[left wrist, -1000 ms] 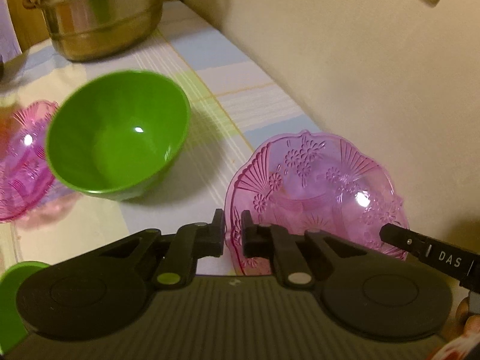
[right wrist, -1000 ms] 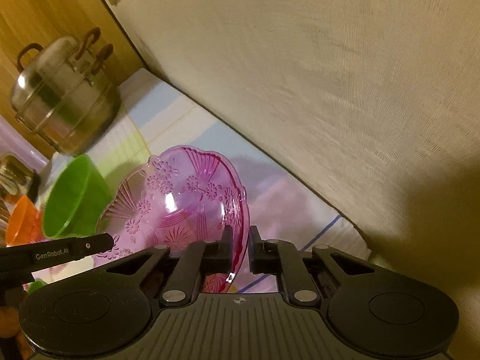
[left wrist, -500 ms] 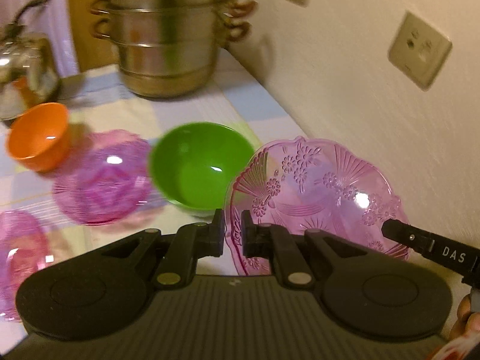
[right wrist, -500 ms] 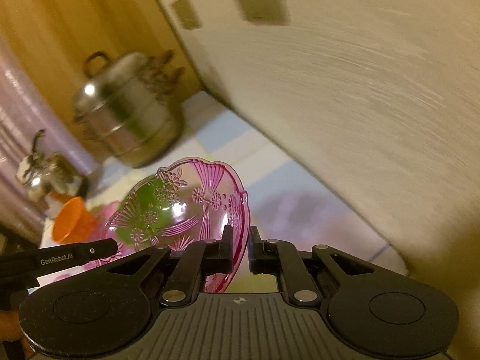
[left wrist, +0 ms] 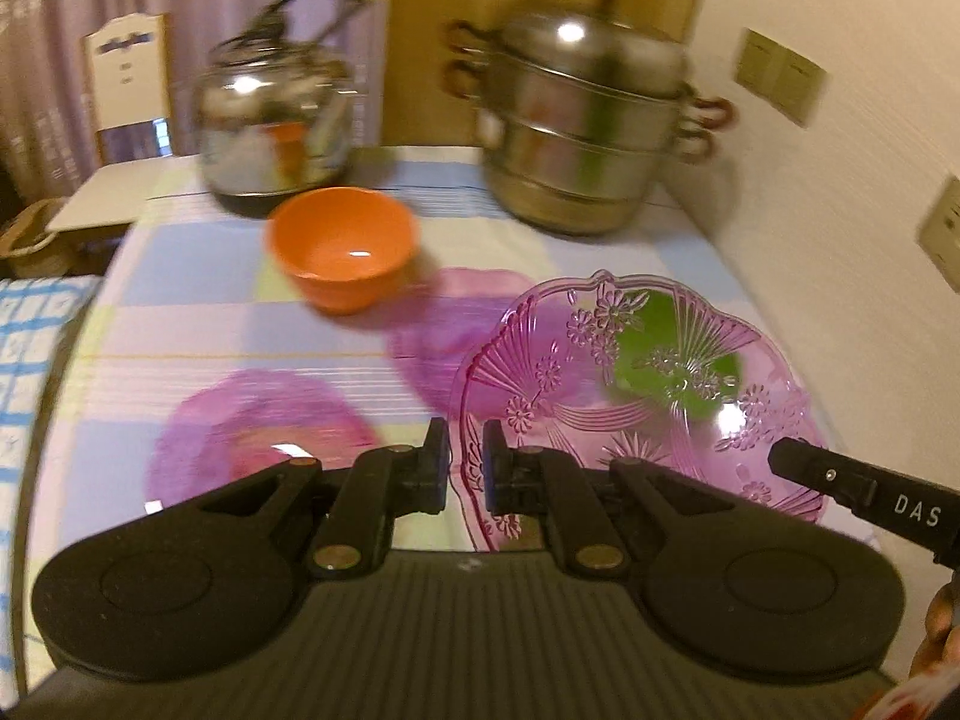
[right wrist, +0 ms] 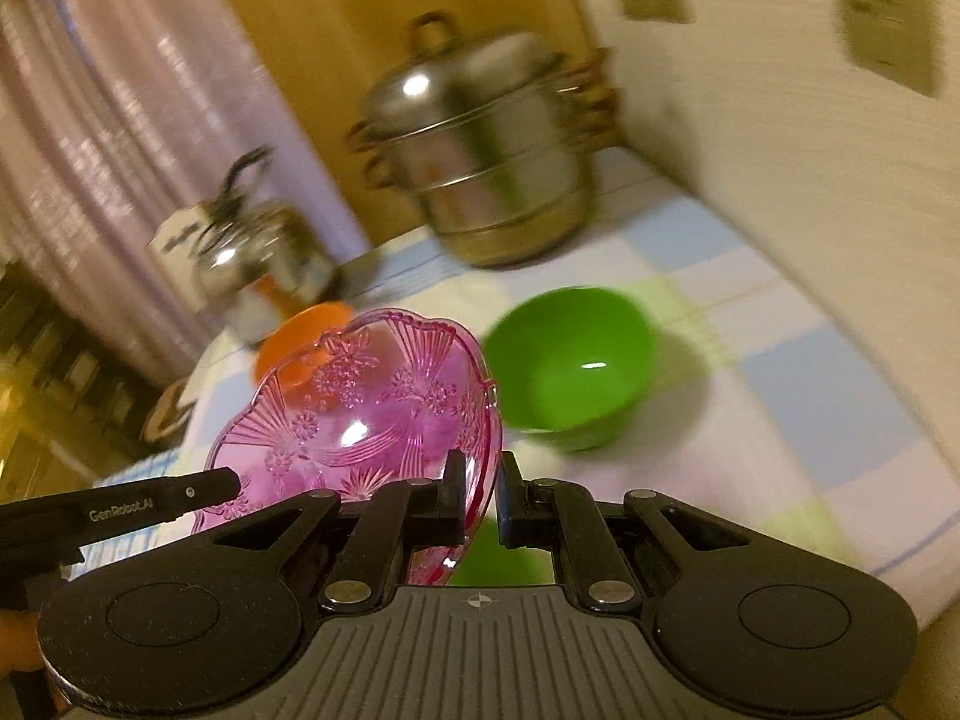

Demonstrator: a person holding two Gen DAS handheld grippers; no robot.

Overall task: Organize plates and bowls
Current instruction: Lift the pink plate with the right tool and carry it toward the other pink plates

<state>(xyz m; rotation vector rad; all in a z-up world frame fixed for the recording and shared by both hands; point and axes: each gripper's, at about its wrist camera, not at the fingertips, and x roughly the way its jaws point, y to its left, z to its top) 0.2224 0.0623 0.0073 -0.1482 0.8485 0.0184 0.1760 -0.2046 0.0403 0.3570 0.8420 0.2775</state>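
Note:
A pink clear plate with flower patterns (left wrist: 636, 396) is held in the air by both grippers. My left gripper (left wrist: 465, 471) is shut on its left rim. My right gripper (right wrist: 480, 498) is shut on its right rim, and the plate shows in the right wrist view (right wrist: 360, 420). A green bowl (right wrist: 570, 366) stands on the table, seen through the plate in the left wrist view (left wrist: 666, 354). An orange bowl (left wrist: 342, 246) stands farther back. Two more pink plates (left wrist: 258, 426) (left wrist: 456, 312) lie on the cloth.
A steel steamer pot (left wrist: 588, 120) and a steel kettle (left wrist: 276, 102) stand at the back of the table. The wall (left wrist: 840, 210) runs along the right side. A checked cloth (left wrist: 180, 324) covers the table; its left edge drops off by a chair (left wrist: 126, 84).
Both grippers have lifted the plate and swung it left and away from the wall. The kettle and orange bowl have come into view; the green bowl now lies behind the plate.

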